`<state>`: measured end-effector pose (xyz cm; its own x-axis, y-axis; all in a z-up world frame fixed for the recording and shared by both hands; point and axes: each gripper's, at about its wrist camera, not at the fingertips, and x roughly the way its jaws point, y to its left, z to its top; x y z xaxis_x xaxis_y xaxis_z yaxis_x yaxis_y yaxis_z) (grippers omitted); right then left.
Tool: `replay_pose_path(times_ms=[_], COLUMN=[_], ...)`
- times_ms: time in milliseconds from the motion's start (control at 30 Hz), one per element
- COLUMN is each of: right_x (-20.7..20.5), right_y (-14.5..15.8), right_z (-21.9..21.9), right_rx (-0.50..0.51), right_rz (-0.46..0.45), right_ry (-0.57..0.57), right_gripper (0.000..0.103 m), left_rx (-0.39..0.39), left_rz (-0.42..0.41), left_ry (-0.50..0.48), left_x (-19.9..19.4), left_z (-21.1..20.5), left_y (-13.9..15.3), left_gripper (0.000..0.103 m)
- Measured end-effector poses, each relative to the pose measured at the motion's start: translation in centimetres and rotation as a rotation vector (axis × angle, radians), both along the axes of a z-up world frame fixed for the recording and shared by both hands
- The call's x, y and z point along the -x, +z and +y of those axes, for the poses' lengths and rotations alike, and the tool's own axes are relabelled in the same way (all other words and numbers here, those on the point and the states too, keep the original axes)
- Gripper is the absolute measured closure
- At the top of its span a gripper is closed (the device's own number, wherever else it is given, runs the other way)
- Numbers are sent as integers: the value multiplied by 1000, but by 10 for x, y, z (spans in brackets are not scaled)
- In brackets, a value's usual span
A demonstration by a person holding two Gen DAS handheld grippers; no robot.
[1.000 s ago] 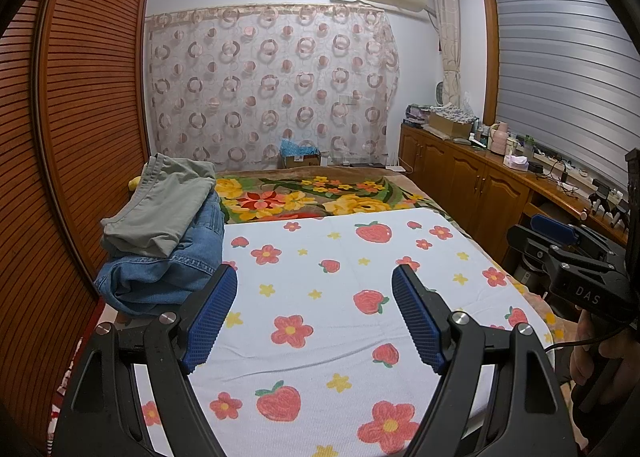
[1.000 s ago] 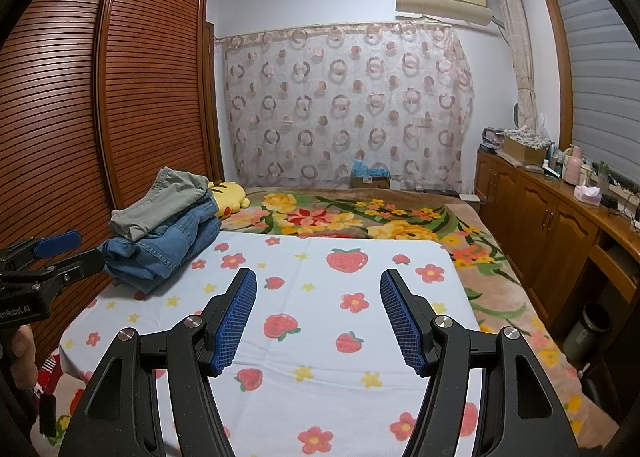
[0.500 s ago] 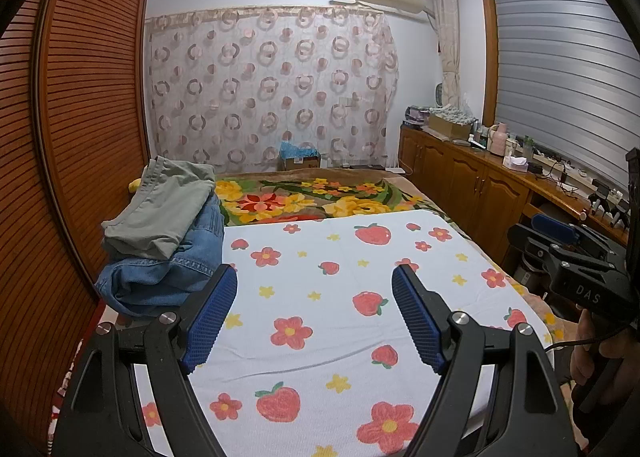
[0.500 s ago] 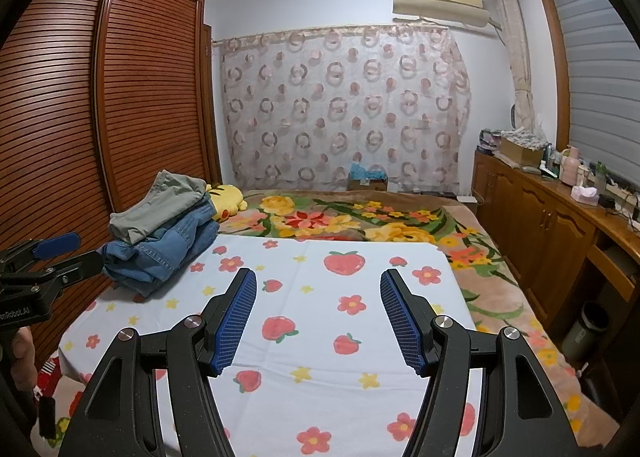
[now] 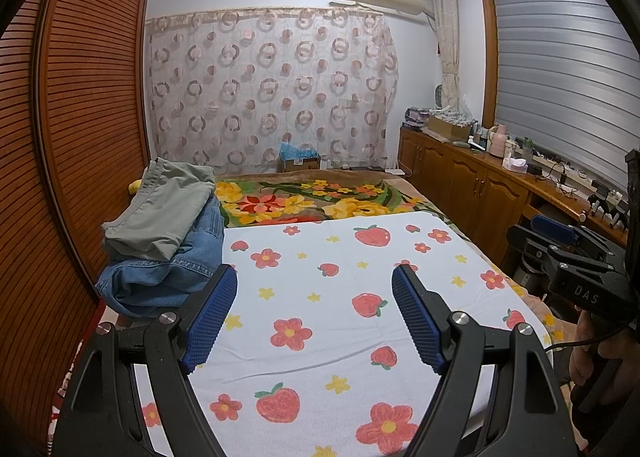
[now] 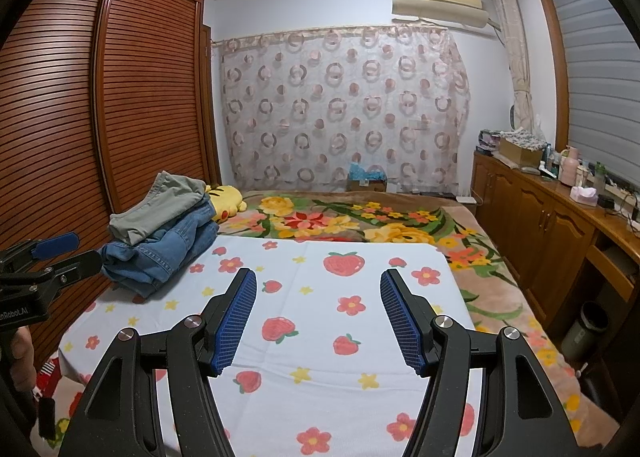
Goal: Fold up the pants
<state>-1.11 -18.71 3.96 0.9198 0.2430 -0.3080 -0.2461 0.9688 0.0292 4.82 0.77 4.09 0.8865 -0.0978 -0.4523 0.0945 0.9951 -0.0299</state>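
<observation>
A pile of pants lies at the bed's left side: grey-green pants (image 5: 164,213) (image 6: 156,207) on top of blue jeans (image 5: 168,273) (image 6: 160,253). My left gripper (image 5: 314,277) hovers open over the white strawberry sheet (image 5: 340,297), just right of the pile, nothing between its blue pads. My right gripper (image 6: 318,281) is also open and empty above the sheet (image 6: 320,297), with the pile off to its left. Each gripper shows at the edge of the other's view, held by a hand.
A flowered blanket (image 6: 360,217) covers the far half of the bed, with a yellow plush toy (image 6: 224,201) behind the pile. A slatted wooden wardrobe (image 6: 100,117) runs along the left. Wooden cabinets (image 6: 540,217) with clutter line the right; a bin (image 6: 584,329) stands below.
</observation>
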Motion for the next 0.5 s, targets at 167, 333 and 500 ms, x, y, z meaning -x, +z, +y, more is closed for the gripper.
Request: replay_pose_path(times_ms=[167, 333, 500], right_x=[0, 0, 0], right_y=[0, 0, 0], right_z=[0, 0, 0], right_rx=[-1, 0, -1], right_rz=[0, 0, 0], right_ry=[-1, 0, 0], right_gripper=[36, 36, 36], left_rx=[1, 0, 1], left_rz=[1, 0, 0], left_ry=[1, 1, 0], left_x=[0, 0, 0], left_z=[0, 0, 0], left_y=[-1, -1, -2], left_gripper=[22, 22, 22])
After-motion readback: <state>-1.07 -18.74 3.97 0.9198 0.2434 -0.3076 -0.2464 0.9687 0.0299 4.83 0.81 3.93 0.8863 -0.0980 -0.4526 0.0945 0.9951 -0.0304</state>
